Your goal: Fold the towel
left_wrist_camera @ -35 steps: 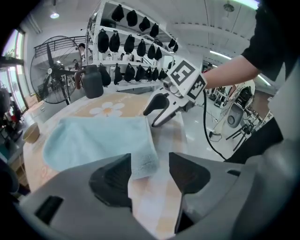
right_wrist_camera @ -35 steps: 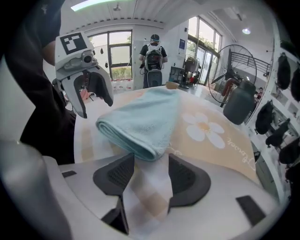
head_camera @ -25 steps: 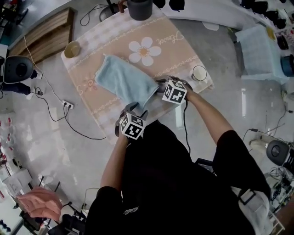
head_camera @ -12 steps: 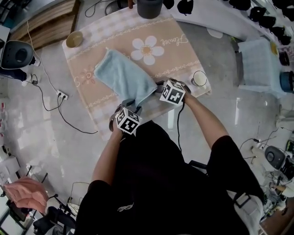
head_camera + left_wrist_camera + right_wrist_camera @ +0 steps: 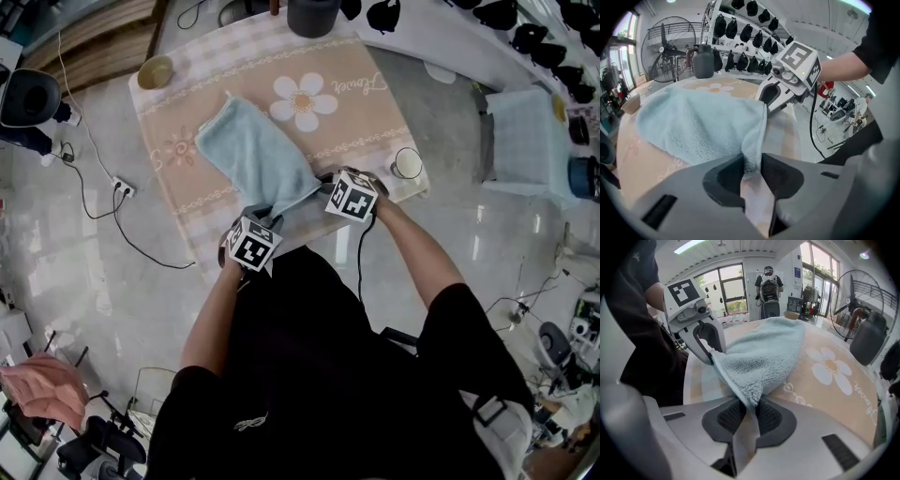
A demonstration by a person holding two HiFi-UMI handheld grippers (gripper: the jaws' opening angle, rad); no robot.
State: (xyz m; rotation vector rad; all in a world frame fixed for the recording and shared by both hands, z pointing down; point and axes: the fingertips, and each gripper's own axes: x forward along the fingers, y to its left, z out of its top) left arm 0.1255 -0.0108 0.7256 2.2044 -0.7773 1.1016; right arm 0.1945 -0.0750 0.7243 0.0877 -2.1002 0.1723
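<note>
The towel [image 5: 253, 155] has its near corners between jaws that have just been closing. The right gripper [image 5: 749, 411] pinches one and the left gripper [image 5: 751, 169] seemingly pinches the other. A cup [image 5: 407, 162] stands nearby on the surface [image 5: 361, 122].

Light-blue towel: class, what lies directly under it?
The beige flower-print tablecloth lies under the light-blue towel and shows on either side of it. Whatever sits beneath its middle is covered.
</note>
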